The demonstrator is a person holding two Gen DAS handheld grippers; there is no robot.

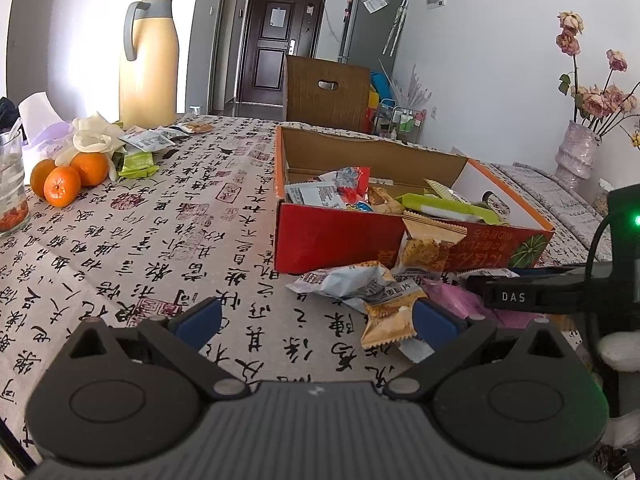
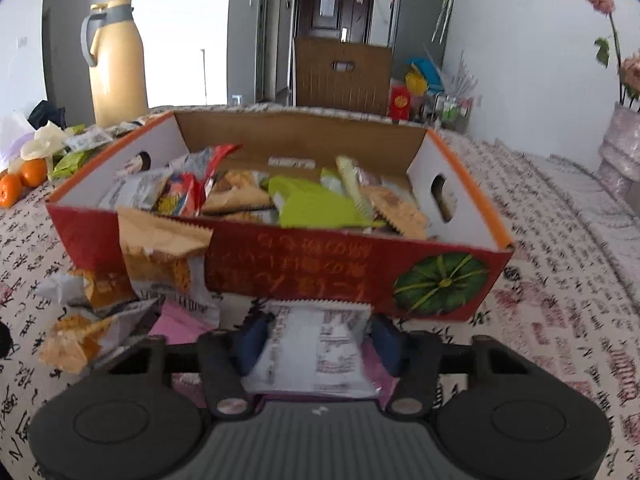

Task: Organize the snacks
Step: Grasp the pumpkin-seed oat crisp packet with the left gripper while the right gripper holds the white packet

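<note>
A red cardboard box [image 1: 332, 240] [image 2: 304, 268] stands open on the table, holding several snack packets, among them a green one [image 2: 316, 208]. Loose packets lie heaped against its front wall: an orange-brown packet [image 1: 386, 316] [image 2: 160, 256], a crumpled white one [image 1: 340, 282] and a pink one [image 1: 456, 300] [image 2: 180, 324]. My left gripper [image 1: 316, 322] is open low over the cloth, with the orange-brown packet lying by its right pad. My right gripper [image 2: 318, 340] is shut on a white printed snack packet [image 2: 320, 352] just before the box front. That tool's black body [image 1: 560, 292] shows at the right of the left wrist view.
A cream thermos jug [image 1: 148, 64] stands at the far left, with oranges [image 1: 62, 186], a glass [image 1: 12, 184], tissues and several more snack packets [image 1: 148, 144] near it. A vase of dried roses [image 1: 576, 156] stands at the right. A wooden chair back [image 1: 326, 92] rises behind the table.
</note>
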